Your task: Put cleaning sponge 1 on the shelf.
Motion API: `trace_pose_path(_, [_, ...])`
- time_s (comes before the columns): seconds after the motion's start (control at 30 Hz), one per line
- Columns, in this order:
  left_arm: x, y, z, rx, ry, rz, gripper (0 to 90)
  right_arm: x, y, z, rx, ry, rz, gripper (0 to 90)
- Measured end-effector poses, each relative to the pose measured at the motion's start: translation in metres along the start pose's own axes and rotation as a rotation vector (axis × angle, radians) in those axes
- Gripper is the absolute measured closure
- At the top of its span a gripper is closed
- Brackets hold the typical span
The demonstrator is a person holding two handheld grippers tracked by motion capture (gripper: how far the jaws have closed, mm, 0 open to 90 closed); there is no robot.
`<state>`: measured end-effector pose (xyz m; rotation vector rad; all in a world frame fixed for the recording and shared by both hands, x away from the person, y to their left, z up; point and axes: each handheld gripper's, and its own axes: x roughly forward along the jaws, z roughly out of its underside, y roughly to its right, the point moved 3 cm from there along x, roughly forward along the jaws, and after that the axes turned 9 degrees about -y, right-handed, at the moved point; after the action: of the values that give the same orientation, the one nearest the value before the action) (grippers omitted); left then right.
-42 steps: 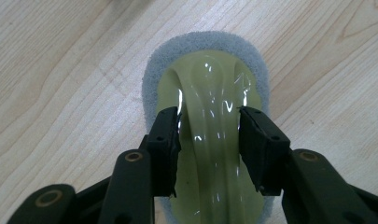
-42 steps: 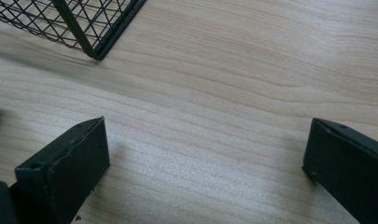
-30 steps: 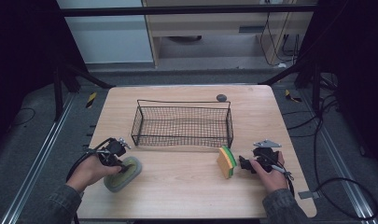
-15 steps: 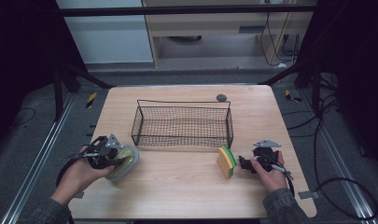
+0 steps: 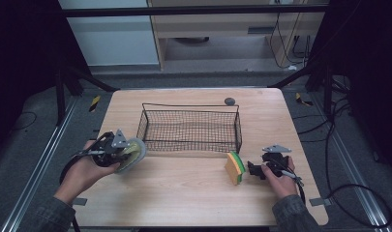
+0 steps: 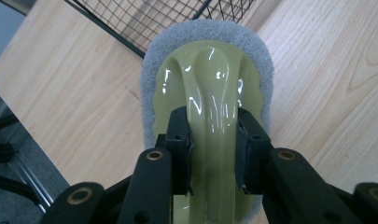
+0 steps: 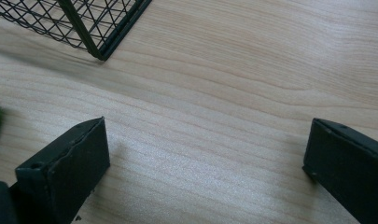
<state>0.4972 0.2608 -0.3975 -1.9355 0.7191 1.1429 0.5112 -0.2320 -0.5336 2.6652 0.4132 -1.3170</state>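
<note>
The left gripper clamps the scrubber's glossy handle ridge, lifted just off the wire basket's left end — the nearer hand. Right gripper, jaws wide apart, rests beside the upright sponge.

Glossy plastic scrubber with fuzzy grey pad, black wire basket, matt wooden table.
</note>
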Motion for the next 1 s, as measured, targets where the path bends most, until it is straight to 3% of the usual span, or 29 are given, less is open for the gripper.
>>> trace_pose_path(0.43, [-0.02,-0.023,-0.022,0.054,0.017,-0.084,70.1,0.0,0.0,0.0,-0.006,0.001,-0.002,0.5])
trace_pose_path(0.53, [-0.026,-0.03,-0.031,0.083,0.016,-0.113,70.1,0.0,0.0,0.001,-0.009,0.0,-0.002,0.5])
trace_pose_path(1.0, [-0.024,-0.043,-0.064,0.177,0.051,-0.125,70.1,0.0,0.0,0.001,-0.007,0.001,-0.004,0.4])
